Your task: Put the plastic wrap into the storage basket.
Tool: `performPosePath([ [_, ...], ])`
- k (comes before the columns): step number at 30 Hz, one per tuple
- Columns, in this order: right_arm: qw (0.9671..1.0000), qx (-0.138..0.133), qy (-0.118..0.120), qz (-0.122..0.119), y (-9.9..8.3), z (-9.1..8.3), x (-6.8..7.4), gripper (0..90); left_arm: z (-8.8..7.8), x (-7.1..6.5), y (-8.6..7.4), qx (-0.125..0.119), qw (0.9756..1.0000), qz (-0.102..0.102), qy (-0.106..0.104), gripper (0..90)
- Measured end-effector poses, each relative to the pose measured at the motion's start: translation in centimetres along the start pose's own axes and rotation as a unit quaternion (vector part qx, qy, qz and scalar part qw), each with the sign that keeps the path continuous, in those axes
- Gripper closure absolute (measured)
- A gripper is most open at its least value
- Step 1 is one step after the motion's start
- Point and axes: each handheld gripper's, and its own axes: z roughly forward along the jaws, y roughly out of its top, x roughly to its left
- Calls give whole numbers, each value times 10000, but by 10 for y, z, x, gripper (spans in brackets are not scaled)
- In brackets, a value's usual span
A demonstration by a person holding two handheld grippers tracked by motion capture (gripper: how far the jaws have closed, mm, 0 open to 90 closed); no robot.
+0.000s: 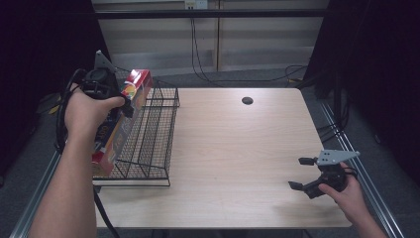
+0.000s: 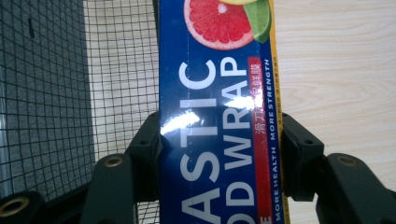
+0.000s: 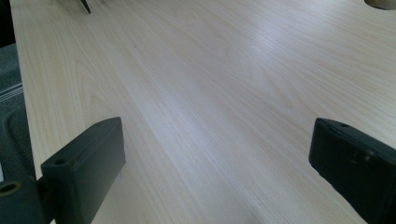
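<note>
At the left edge of the desk (image 1: 233, 148) stood a black wire rack (image 1: 148, 144), open at the top. A long box (image 1: 121, 119) of plastic food wrap, blue with a red end and a grapefruit picture, hung slanted over the rack's left side, its lower end down near the rack's near-left corner; whether it touched the mesh I could not tell. The rack's mesh floor looked bare beside the box. The left gripper (image 1: 126, 104) was clenched on the box, a pad pressed against each long side, as the left gripper view showed (image 2: 219, 154). Farther back on the bare wood was a dark round hole (image 1: 247, 100). Near the right front corner the right gripper (image 1: 302, 173) rested low over the desk, jaws spread wide with nothing between them.
</note>
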Motion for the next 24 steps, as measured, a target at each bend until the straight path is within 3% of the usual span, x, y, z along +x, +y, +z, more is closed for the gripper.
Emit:
performPosePath([
  [24, 10000, 7, -5, 2, -1, 1, -1, 32, 4, 22, -7, -52, 9992, -365, 141, 435],
])
